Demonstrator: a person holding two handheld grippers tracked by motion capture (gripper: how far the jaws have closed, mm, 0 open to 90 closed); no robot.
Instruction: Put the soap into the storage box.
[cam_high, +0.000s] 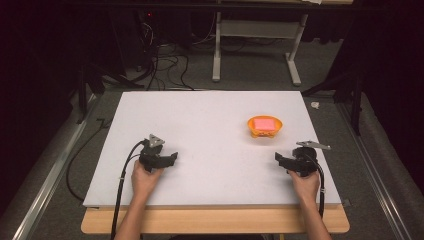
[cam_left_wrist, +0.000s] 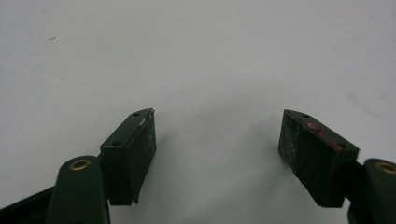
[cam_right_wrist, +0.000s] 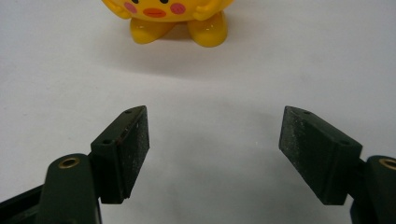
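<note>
Here, both grippers rest spread and empty on the white board: left gripper at 8 o'clock, right gripper at 4. The orange holder, pink pad inside, sits at 2; no writing is legible.

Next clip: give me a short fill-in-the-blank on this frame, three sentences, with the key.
1. The block lying in the orange bowl is ____ in colour.
2. Both the left gripper and the right gripper have their jaws ____.
3. The bowl stands nearer the ____ gripper.

Missing words: pink; open; right
</note>
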